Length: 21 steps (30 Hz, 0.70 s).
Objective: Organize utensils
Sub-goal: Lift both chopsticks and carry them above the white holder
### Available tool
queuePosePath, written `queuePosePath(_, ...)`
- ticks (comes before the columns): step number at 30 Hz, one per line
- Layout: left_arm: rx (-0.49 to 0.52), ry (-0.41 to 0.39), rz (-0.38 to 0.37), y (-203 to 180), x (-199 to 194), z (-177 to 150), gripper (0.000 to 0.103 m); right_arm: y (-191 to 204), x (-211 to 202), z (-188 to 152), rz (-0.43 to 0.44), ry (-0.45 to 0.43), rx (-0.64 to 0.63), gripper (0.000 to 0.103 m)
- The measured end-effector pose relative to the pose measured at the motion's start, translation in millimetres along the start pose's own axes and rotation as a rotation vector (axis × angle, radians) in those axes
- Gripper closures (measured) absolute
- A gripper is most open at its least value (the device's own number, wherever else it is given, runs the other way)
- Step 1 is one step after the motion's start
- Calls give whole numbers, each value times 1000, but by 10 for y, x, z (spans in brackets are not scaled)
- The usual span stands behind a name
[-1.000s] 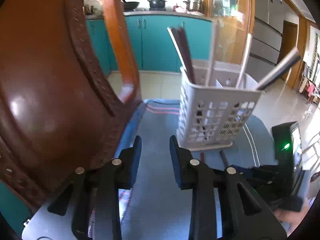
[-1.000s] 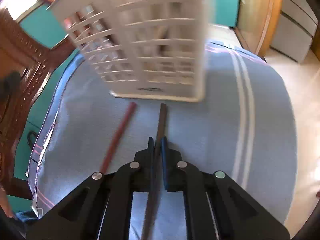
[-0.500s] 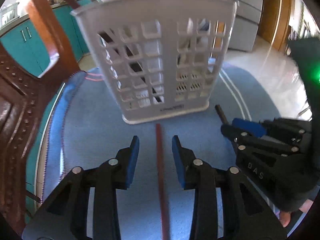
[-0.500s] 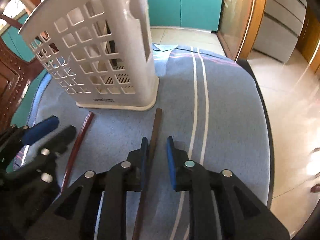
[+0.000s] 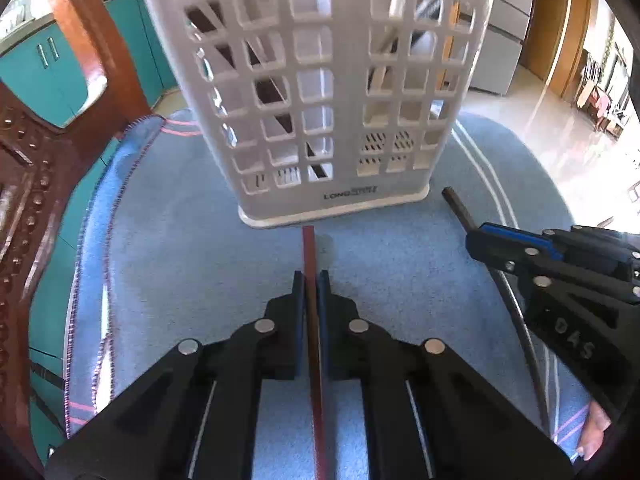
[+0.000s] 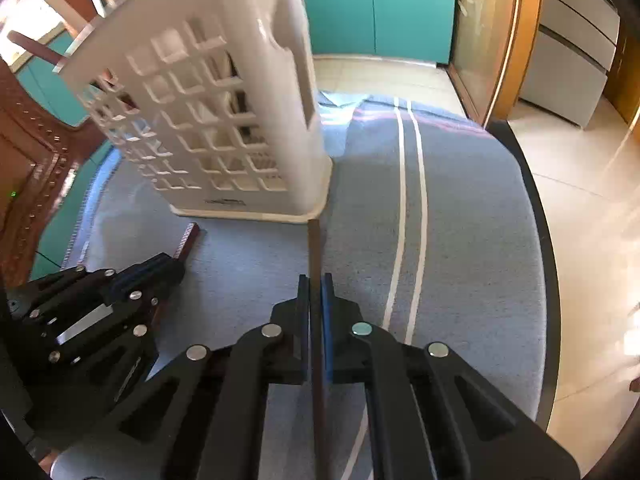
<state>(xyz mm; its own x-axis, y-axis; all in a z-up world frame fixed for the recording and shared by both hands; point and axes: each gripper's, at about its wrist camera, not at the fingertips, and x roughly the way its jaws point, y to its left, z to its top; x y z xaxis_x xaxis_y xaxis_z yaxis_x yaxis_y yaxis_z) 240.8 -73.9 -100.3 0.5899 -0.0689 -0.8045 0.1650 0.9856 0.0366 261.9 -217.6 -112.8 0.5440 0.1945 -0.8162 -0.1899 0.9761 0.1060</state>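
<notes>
right gripper (image 6: 315,280) clamps dark chopstick (image 6: 314,246) beside white basket (image 6: 224,120).

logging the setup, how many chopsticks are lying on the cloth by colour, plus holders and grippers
reddish-brown chopstick: 1, pinched by the left gripper
dark brown chopstick: 1, pinched by the right gripper
white utensil holder: 1
grippers: 2
total: 5

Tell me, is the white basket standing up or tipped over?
Standing up. The white basket sits flat on its base on the blue cloth, and the sticks inside it poke upward.
</notes>
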Motion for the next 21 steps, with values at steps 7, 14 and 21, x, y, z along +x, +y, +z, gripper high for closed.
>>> queuePosePath(7, -25, -183, -19, 155, -840, 36, 96, -7, -782, 22, 146, -142, -18, 97)
queuePosePath(14, -65, -434, -53, 359, -1932, 37, 96, -94, -1667, -13, 256, -310, -16, 96)
queuePosePath(21, -126, -662, -106, 478, -2790, 484, 96, -39, -2455, 287, 332, -520, -14, 96)
